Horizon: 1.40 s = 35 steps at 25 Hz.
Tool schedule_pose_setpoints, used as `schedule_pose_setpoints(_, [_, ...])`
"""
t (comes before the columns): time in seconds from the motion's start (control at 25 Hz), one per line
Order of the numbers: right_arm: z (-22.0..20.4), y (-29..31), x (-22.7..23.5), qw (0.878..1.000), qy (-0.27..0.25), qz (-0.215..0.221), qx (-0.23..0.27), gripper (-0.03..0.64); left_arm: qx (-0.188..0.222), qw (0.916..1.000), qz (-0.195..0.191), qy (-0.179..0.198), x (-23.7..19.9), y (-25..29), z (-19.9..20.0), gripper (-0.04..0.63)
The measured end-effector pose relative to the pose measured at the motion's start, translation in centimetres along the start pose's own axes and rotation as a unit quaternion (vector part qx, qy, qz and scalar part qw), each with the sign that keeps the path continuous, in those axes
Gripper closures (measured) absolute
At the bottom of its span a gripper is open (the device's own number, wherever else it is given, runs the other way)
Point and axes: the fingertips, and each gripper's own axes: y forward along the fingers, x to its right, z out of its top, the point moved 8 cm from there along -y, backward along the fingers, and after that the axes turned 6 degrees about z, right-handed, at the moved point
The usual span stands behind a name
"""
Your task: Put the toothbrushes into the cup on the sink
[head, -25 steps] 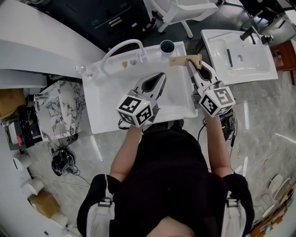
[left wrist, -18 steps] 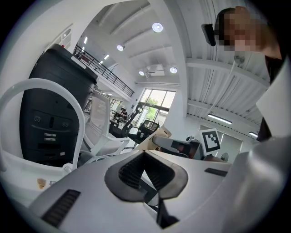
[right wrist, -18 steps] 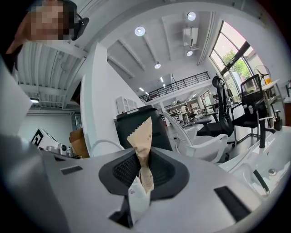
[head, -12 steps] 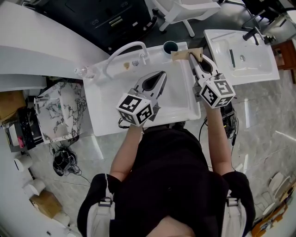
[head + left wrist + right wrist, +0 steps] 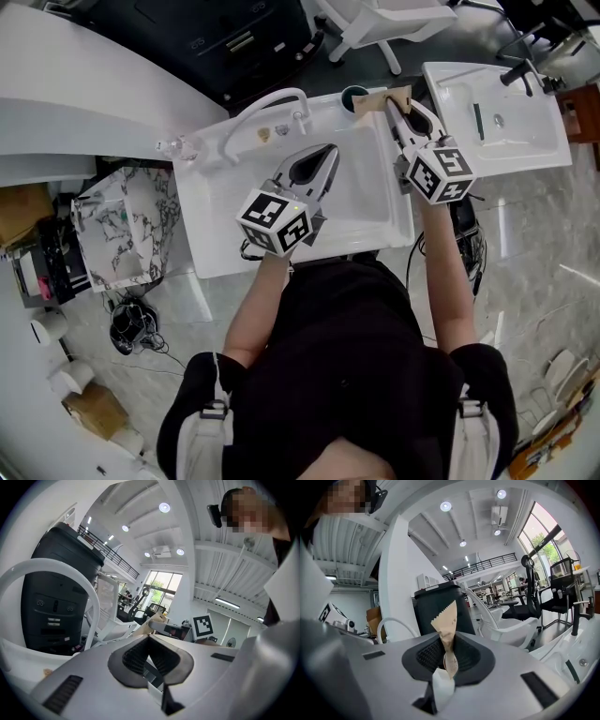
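Observation:
A dark teal cup [image 5: 352, 93] stands on the back rim of the white sink [image 5: 220, 239], half hidden by a tan paper-wrapped toothbrush packet [image 5: 382, 98]. My right gripper [image 5: 396, 106] is shut on that packet and holds it right beside the cup. In the right gripper view the packet [image 5: 446, 620] sticks up between the shut jaws of the right gripper [image 5: 448, 654]. My left gripper [image 5: 328, 150] hovers over the basin, shut, with nothing in it. The left gripper view shows the left gripper [image 5: 149, 641] with its pads meeting.
A white arched faucet [image 5: 265, 106] rises at the sink's back left. A second sink [image 5: 525, 150] lies to the right with a dark thin stick [image 5: 479, 121] in it. A marble-patterned box [image 5: 122, 230] is at the left, a white chair [image 5: 384, 19] beyond.
My right gripper has carried the packet away from me, toward the cup, so it now overlaps the cup's right side. The left gripper has stayed put over the basin.

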Motion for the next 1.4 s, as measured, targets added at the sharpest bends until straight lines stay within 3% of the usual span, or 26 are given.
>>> schedule_pose_setpoints(1.4, [-3.2,4.9,2.7,0.998,0.003,-0.022,-0.053,0.558,-0.008,0.9999,0.000,-0.011,-2.3,-1.1,-0.2,0.588])
